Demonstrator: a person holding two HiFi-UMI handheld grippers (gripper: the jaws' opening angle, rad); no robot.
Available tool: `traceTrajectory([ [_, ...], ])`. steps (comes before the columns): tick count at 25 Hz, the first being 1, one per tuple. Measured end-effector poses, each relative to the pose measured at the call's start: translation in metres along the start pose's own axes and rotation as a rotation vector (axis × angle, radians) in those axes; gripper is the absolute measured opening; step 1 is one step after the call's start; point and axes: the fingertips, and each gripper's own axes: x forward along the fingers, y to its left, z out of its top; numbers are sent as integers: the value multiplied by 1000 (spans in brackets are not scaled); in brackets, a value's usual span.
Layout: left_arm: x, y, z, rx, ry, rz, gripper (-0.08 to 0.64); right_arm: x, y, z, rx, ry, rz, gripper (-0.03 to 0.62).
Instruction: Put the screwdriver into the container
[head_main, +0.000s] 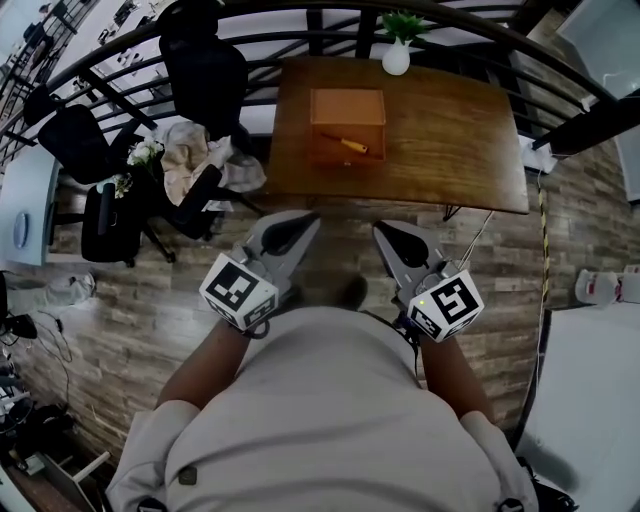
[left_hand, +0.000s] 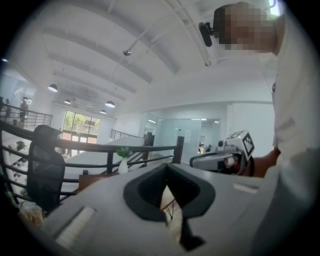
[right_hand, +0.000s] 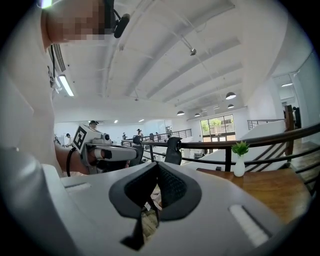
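Observation:
An orange-brown container (head_main: 347, 112) stands on the wooden table (head_main: 450, 140) ahead of me. The screwdriver (head_main: 346, 144), with an orange handle, lies inside it near the front wall. My left gripper (head_main: 303, 222) and right gripper (head_main: 384, 231) hover over the floor close to my body, well short of the table. Both point toward it, jaws together, with nothing between them. The left gripper view shows its own jaws (left_hand: 167, 216) shut and the right gripper (left_hand: 220, 159) alongside. In the right gripper view its shut jaws (right_hand: 155, 212) face the table (right_hand: 265, 187).
A white vase with a green plant (head_main: 396, 52) stands at the table's far edge. Black office chairs (head_main: 205, 70) and a heap of cloth (head_main: 195, 155) sit left of the table. A dark railing (head_main: 480, 30) curves behind it. A cable (head_main: 545, 230) runs along the floor at right.

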Motion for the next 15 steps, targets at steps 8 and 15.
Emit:
traceTrajectory([
  [8, -53, 12, 4, 22, -1, -78, 3, 23, 52, 6, 4, -13, -68, 8],
  [15, -98, 18, 7, 40, 2, -151, 3, 33, 98, 9, 9, -32, -145, 8],
])
